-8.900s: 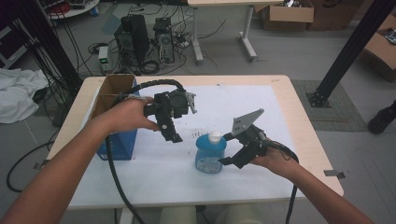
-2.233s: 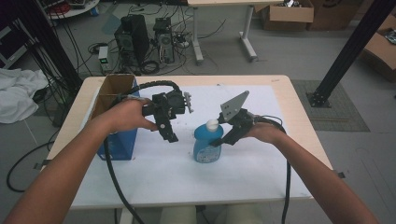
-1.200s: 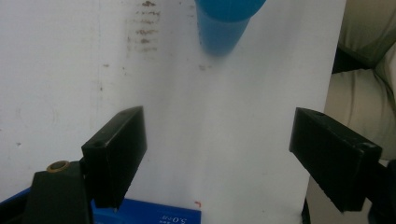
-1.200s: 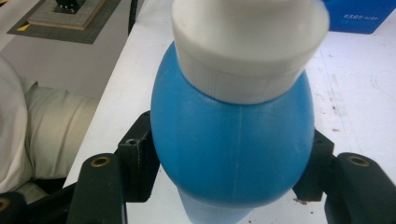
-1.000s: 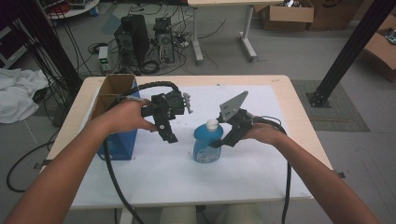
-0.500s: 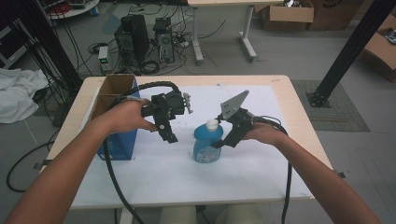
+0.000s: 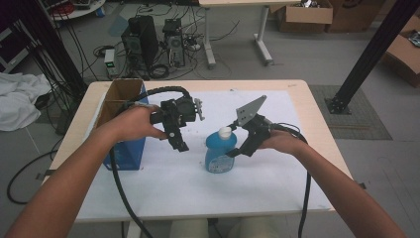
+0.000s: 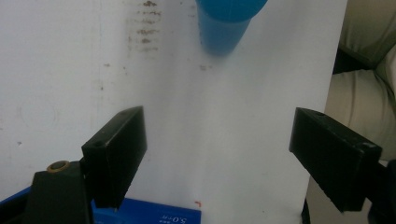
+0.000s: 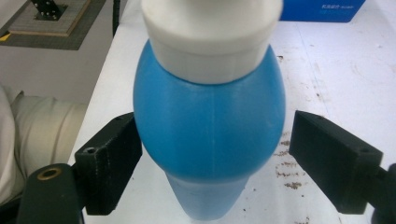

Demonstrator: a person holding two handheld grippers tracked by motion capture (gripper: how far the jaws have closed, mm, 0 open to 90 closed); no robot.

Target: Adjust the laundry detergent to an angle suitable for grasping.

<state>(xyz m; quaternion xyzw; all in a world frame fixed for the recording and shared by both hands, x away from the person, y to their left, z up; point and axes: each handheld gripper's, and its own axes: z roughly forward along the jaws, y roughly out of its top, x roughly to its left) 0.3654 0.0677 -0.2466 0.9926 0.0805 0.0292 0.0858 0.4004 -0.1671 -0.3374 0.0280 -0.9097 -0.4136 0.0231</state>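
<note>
The blue bottle (image 7: pixel 220 153) stands upright on the white sheet (image 7: pixel 198 183) near the middle of the desk (image 7: pixel 317 114), its long axis vertical, white cap (image 7: pixel 225 132) on top. The right claw (image 7: pixel 236 151) reaches it from the right — level, at the bottle's shoulder. In the right gripper view the bottle's blue bulge (image 9: pixel 210 126) sits squarely between the two jaws; they have just been opening and now stand released. A gap shows at the right jaw, while the left jaw lies so close to the bulge that contact cannot be ruled out — it is not squeezing.

The left claw (image 7: pixel 179 145) hangs over the sheet just left of the bottle, angled down, jaws spread wide and empty; in the left gripper view the bottle (image 8: pixel 229 23) lies at the far edge, well beyond the jaws. A blue-sided cardboard box (image 7: pixel 124 134) stands at the desk's left edge.

The right claw is clearly the nearer. As I judge it, the bottle has been set down, so the coming move is a straight pull back to the right, clear of the bulge without tipping it.
</note>
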